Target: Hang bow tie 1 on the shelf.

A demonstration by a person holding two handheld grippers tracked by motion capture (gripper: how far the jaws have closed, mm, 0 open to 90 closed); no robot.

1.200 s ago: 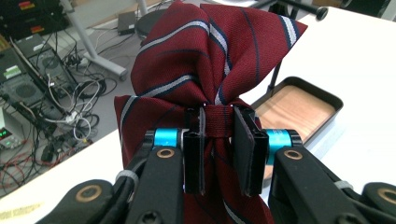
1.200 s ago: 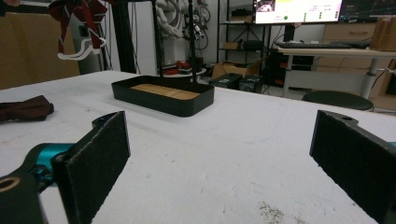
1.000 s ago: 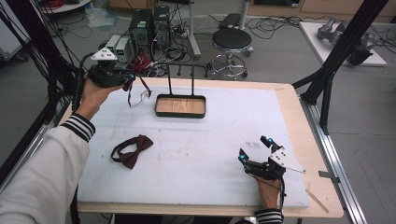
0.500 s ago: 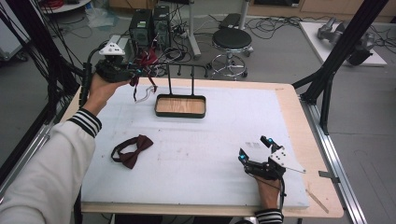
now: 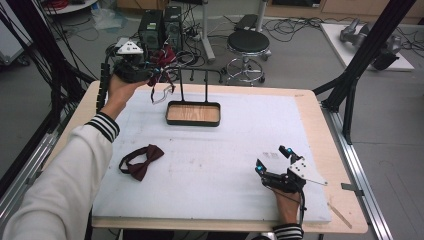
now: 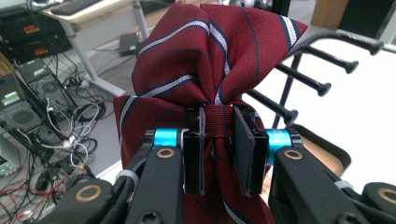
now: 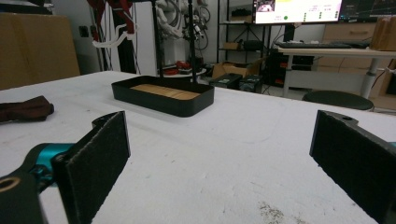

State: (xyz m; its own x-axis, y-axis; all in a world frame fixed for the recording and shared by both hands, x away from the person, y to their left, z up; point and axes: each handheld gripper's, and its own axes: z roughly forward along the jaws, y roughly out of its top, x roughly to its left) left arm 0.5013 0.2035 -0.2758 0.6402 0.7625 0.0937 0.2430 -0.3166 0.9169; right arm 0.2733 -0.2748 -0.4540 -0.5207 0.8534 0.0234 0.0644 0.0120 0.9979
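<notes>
Above the table's far-left corner, your left gripper (image 6: 218, 156) pinched the striped bow tie (image 6: 205, 70) by its knot, probably to hang it on the rack (image 5: 194, 85); your right gripper (image 5: 274, 159) rested wide, empty.

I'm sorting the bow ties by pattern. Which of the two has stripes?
The striped bow tie, pinched at its knot in the left gripper. The plain dark red bow tie lies flat on the table.

My left gripper (image 5: 159, 71) raised high, forearm stretched forward, jaws clamped tight with little gap between the pads; my right gripper (image 5: 272, 159) low, well apart from the left, wrist level, jaws spread wide, nothing between them.
</notes>
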